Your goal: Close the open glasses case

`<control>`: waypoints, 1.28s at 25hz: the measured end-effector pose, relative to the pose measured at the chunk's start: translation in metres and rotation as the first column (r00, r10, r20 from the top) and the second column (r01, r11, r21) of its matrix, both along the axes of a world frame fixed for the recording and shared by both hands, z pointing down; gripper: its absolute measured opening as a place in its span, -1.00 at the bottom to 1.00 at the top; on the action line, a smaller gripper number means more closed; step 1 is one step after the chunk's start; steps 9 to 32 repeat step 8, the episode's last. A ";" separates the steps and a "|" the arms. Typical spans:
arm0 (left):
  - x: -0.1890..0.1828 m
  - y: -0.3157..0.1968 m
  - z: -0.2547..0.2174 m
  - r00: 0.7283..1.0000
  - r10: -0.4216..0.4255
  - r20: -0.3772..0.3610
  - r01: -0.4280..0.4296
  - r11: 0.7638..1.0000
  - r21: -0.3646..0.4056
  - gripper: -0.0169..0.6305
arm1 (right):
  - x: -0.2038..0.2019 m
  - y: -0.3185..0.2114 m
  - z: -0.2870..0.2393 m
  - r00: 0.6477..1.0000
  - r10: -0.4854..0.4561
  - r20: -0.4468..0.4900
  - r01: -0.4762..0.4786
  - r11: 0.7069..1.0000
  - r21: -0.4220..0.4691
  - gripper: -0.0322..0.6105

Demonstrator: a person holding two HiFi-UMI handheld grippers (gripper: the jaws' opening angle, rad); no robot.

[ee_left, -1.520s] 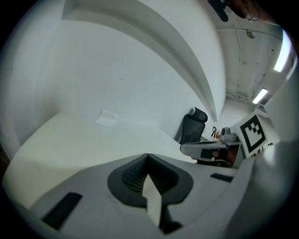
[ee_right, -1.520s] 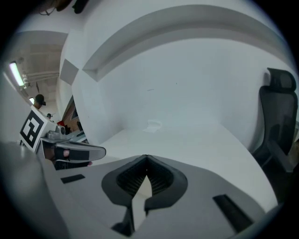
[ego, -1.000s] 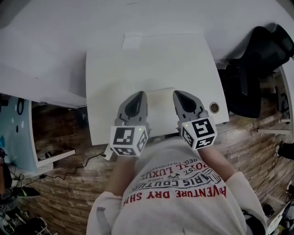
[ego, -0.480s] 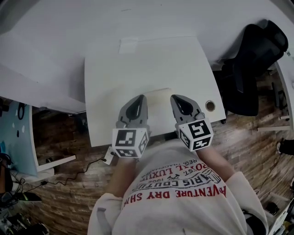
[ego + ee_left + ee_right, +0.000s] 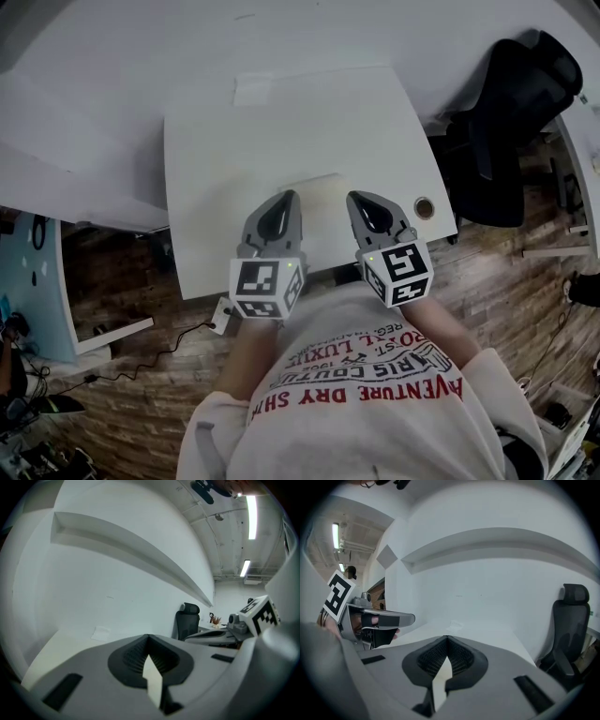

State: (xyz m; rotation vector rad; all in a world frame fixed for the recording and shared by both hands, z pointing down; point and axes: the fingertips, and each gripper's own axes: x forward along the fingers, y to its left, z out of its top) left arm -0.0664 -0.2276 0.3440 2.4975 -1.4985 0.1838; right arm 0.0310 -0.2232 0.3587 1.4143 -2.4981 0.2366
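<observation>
A pale cream, flat thing [image 5: 320, 217] lies at the white table's near edge, between my two grippers; I cannot tell whether it is the glasses case, or whether it is open. My left gripper [image 5: 282, 199] rests at its left side and my right gripper [image 5: 367, 198] at its right side, both pointing away from the person. In the left gripper view the left gripper [image 5: 149, 637] has its jaw tips touching, with nothing between them. In the right gripper view the right gripper [image 5: 447, 638] is shut the same way, and only a pale wedge shows below the tips.
The white table [image 5: 281, 131] stands against a white wall with a shelf. A small white slip [image 5: 253, 89] lies at its far edge. A round cable hole [image 5: 424, 207] sits at the near right corner. A black office chair [image 5: 511, 112] stands to the right.
Both grippers stay side by side at the table's near edge. Only the head view has shifted a little.
</observation>
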 end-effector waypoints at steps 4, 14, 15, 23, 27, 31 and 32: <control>0.003 -0.001 0.004 1.000 0.010 0.005 -0.010 1.000 -0.010 -0.95 | 0.001 0.001 0.004 1.000 0.001 -0.008 -0.001 1.000 -0.011 -0.86; 0.004 -0.002 0.008 1.000 0.015 0.009 -0.015 1.000 -0.023 -0.95 | 0.002 0.001 0.008 1.000 0.005 -0.019 -0.005 1.000 -0.020 -0.86; 0.004 -0.002 0.008 1.000 0.015 0.009 -0.015 1.000 -0.023 -0.95 | 0.002 0.001 0.008 1.000 0.005 -0.019 -0.005 1.000 -0.020 -0.86; 0.004 -0.002 0.008 1.000 0.015 0.009 -0.015 1.000 -0.023 -0.95 | 0.002 0.001 0.008 1.000 0.005 -0.019 -0.005 1.000 -0.020 -0.86; 0.004 -0.002 0.008 1.000 0.015 0.009 -0.015 1.000 -0.023 -0.95 | 0.002 0.001 0.008 1.000 0.005 -0.019 -0.005 1.000 -0.020 -0.86; 0.004 -0.002 0.008 1.000 0.015 0.009 -0.015 1.000 -0.023 -0.95 | 0.002 0.001 0.008 1.000 0.005 -0.019 -0.005 1.000 -0.020 -0.86; 0.004 -0.002 0.008 1.000 0.015 0.009 -0.015 1.000 -0.023 -0.95 | 0.002 0.001 0.008 1.000 0.005 -0.019 -0.005 1.000 -0.020 -0.86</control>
